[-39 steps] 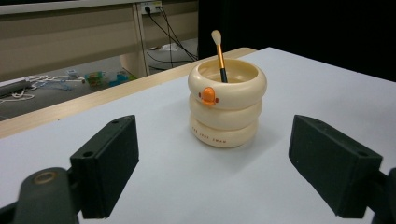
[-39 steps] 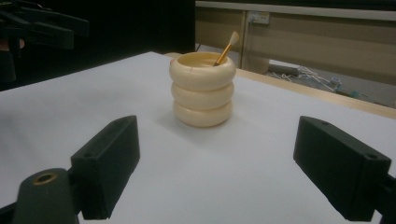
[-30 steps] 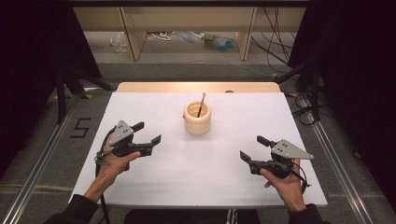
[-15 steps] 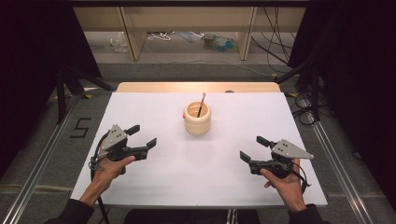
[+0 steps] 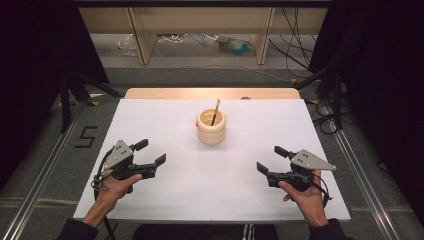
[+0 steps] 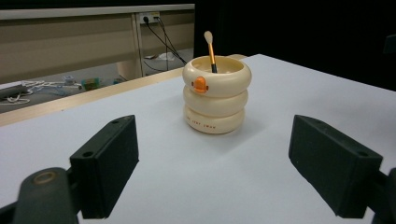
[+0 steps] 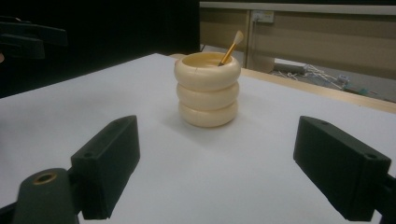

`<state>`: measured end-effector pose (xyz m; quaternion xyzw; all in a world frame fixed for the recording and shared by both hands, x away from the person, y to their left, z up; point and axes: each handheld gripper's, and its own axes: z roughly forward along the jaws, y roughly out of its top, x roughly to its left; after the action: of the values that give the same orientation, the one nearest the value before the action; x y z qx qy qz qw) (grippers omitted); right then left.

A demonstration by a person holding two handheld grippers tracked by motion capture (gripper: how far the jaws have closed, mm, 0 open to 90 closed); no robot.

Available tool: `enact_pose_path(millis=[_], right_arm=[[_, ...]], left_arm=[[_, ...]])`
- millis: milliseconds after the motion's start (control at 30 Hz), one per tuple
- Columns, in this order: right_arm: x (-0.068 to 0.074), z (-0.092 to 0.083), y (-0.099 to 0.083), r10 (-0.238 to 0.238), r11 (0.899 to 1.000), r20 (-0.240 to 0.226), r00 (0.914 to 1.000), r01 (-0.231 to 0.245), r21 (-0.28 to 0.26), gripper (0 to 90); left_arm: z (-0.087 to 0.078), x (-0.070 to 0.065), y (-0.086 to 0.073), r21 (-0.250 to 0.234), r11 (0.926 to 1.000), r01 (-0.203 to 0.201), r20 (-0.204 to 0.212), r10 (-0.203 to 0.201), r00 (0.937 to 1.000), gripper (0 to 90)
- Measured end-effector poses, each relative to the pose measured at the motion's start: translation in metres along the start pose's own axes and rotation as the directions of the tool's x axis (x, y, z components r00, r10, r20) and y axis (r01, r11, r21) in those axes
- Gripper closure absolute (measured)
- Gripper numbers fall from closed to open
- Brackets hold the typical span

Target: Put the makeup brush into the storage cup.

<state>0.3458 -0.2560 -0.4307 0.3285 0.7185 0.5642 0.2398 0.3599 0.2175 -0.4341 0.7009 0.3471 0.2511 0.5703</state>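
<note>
I held my left tool (image 5: 151, 152) over the near left part of the white desk (image 5: 165, 200), its two black jaws spread wide apart and gripping nothing. My right tool (image 5: 270, 159) sat over the near right part of the same desk, its jaws likewise spread wide and empty. Both tools were well apart from each other and each pointed inward toward the desk's middle. The cream-coloured holder shaped as three stacked rounded rings (image 5: 211, 126) stood upright on the desk's centre line, toward the far half, well apart from both tools and touched by neither. In the left gripper view the holder (image 6: 216, 94) appeared between my left tool's jaws but far beyond them, and it carried a small orange beak-like knob on its top ring together with faint lettering on its bottom ring. A slim brush with an orange handle and a pale tip (image 6: 210, 50) stood inside the holder, leaning against the rim, with its tip rising above the top ring. In the right gripper view the holder (image 7: 208, 89) again stood beyond the open jaws, and the brush (image 7: 231, 46) leaned toward that view's right. A strip of light wood (image 5: 210, 93) bordered the far edge of the desk.
</note>
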Motion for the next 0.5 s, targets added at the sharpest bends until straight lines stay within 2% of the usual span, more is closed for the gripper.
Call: enact_pose_path(millis=[67,100,200,400,500], right_arm=[[-0.0002,0.0005,-0.0002,0.002,1.000,-0.006,1.0000,-0.002,-0.004,15.4],[0.0000,0.0002,0.0000,0.000,1.000,-0.004,1.0000,0.000,-0.002,15.4],[0.0002,0.0000,0.0002,-0.003,1.000,-0.003,1.0000,0.003,-0.003,15.4],[0.0007,0.0002,0.0002,-0.002,1.000,-0.007,1.0000,0.002,-0.001,15.4],[0.0010,0.0010,-0.0001,-0.001,1.000,-0.012,0.9999,0.001,-0.009,15.5]], left_arm=[[-0.0010,-0.0021,-0.0011,-0.002,1.0000,0.009,-0.003,-0.009,1.0000,15.6],[-0.0017,-0.0020,-0.0010,0.000,1.0000,-0.004,0.000,0.004,1.0000,15.6],[-0.0036,-0.0047,-0.0006,-0.002,1.0000,-0.002,0.011,0.002,0.9999,15.6],[-0.0082,-0.0023,-0.0007,-0.012,0.9999,0.009,-0.011,-0.009,0.9999,15.6],[-0.0070,-0.0026,-0.0021,-0.007,0.9999,0.015,-0.006,-0.015,0.9999,15.6]])
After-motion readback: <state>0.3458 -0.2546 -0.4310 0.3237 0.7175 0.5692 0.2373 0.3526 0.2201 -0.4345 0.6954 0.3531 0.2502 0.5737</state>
